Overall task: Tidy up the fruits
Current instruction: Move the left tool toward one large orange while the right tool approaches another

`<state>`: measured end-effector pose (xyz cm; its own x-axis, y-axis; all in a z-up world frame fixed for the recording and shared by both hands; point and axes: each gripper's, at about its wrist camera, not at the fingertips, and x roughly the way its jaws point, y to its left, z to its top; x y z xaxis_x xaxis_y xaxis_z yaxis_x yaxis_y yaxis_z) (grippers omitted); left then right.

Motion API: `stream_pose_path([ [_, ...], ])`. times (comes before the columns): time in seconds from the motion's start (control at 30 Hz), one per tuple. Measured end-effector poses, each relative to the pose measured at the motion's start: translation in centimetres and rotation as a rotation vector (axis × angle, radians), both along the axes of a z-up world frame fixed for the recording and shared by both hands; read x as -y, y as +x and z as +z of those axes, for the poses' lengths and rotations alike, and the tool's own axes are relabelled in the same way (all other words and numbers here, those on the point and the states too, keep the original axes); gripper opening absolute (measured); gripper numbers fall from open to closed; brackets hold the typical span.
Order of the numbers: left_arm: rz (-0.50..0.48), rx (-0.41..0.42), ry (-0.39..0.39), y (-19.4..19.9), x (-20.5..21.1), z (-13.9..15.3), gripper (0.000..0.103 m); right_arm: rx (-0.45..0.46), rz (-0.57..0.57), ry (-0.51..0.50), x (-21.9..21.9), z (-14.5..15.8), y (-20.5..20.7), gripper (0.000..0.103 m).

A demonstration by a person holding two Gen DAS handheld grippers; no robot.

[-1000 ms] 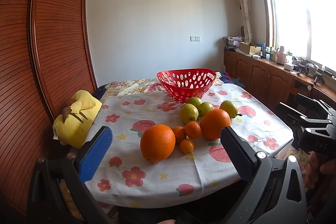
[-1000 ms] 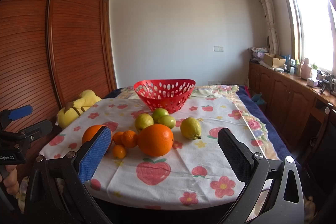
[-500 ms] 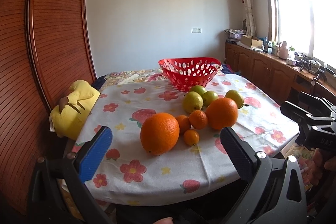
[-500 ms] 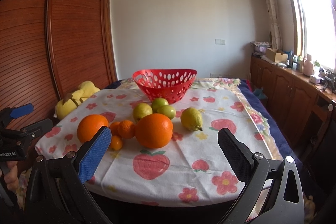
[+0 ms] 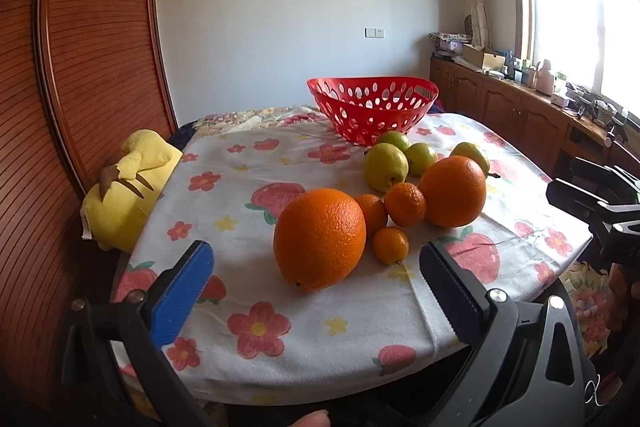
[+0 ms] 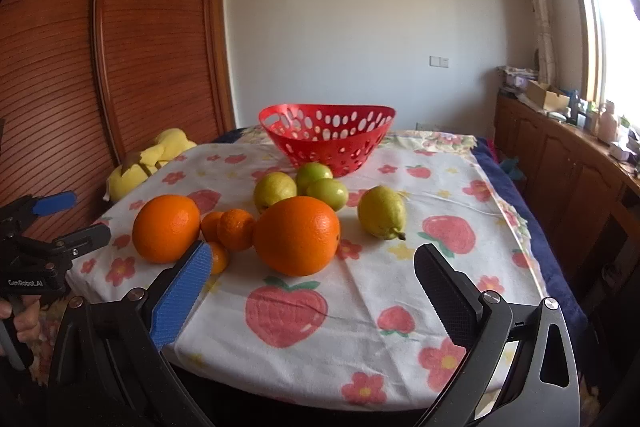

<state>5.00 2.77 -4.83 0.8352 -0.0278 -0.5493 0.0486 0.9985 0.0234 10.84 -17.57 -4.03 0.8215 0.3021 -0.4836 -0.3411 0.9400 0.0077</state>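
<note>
Fruit lies grouped on the flowered tablecloth [image 5: 280, 331]. A large orange [image 5: 319, 238] sits nearest my left gripper [image 5: 314, 277], which is open and empty just in front of it. A second large orange [image 6: 297, 235] sits ahead of my right gripper [image 6: 312, 275], also open and empty. Three small mandarins [image 5: 405, 204] lie between the big oranges. Green-yellow fruits [image 6: 275, 190] and a pear-shaped one [image 6: 382, 211] lie behind. An empty red perforated basket [image 6: 328, 135] stands at the table's far side.
A yellow plush toy [image 5: 124, 187] rests at the table's left edge against a wooden sliding wardrobe [image 5: 80, 67]. Wooden cabinets [image 6: 568, 163] with clutter run under the window on the right. The table's near edge drops off just below both grippers.
Both grippers have moved forward and lower toward the fruit; the oranges look larger and closer. Both jaws stay open. No fruit has moved.
</note>
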Motion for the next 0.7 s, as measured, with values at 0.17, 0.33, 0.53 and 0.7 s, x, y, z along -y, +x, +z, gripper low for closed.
stream_pose_path([
  [0.17, -0.011, -0.037, -0.008, 1.7, -0.4, -1.5, 0.103, -0.046, 0.037, -0.032, -1.2, -1.6, 2.6, 0.101],
  [0.33, -0.013, -0.055, -0.013, 3.0, -0.7, -2.5, 0.103, -0.093, 0.069, -0.054, -2.4, -3.0, 5.0, 0.101],
  [0.53, -0.027, -0.070, -0.040, 4.5, -1.0, -3.0, 0.102, -0.149, 0.096, -0.055, -3.0, -4.5, 7.7, 0.101],
  [0.7, -0.036, -0.078, -0.053, 5.1, -0.9, -3.1, 0.102, -0.165, 0.109, -0.052, -3.6, -5.1, 9.1, 0.101],
])
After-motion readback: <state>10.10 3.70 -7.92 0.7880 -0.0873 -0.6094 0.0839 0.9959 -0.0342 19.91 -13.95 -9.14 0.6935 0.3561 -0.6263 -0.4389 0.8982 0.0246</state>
